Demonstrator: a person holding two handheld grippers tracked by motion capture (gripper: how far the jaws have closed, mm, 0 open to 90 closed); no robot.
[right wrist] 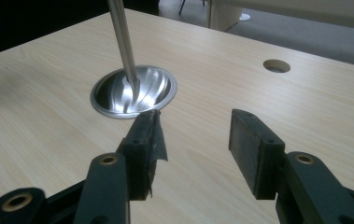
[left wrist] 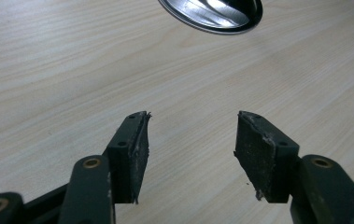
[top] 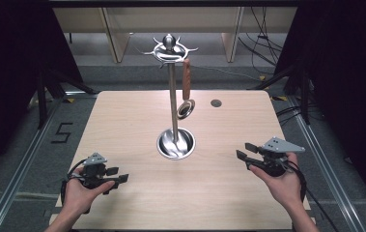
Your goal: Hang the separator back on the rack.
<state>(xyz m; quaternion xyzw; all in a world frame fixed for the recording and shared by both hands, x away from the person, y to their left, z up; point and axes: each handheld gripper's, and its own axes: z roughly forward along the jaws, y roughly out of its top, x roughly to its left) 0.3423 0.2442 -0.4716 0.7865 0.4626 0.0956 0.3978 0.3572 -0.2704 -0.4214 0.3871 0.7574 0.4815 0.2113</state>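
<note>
A steel utensil stand (top: 173, 96) rises from a round dished base (top: 175, 143) at the table's middle; the base (left wrist: 212, 14) edges into the left gripper view and the base (right wrist: 132, 91) with the pole (right wrist: 123, 42) shows in the right gripper view. A spoon with a brown wooden handle (top: 186, 79) hangs from a hook at the top, its bowl (top: 186, 108) hanging down. My left gripper (top: 119, 175) is held at the front left, open and empty (left wrist: 191, 140). My right gripper (top: 245, 151) is at the front right, open and empty (right wrist: 193, 135).
The light wooden table (top: 122, 125) has a round cable hole (top: 216, 103) at the back right, also the hole (right wrist: 276, 66) in the right gripper view. Black curtains flank the table; rails and cables run on the floor beside it.
</note>
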